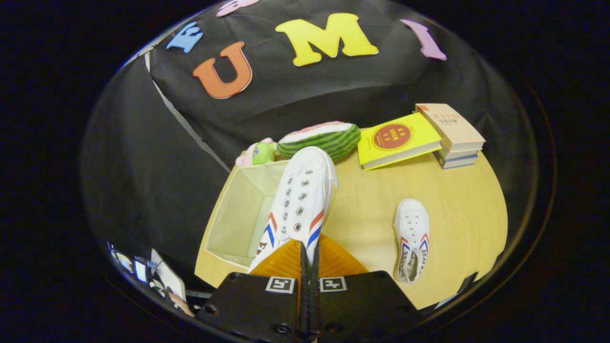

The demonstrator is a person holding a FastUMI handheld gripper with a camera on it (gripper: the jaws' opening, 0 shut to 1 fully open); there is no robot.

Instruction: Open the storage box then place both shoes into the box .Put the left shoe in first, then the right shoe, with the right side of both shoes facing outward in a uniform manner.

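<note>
The tongs (309, 259) have their orange fingers (286, 261) nearly together over the held shoe's (301, 200) heel, so the heel and whatever bit they're pinching is covered. That shoe also blocks part of the box's (238, 214) right wall and inside. Green toy (263, 153) behind the box is half hidden by the rim, can't tell what it is. Book (398, 139) cover print is too small to make out. Clutter off the bench's (457, 205) near left edge is too tiny and warped to identify.
</note>
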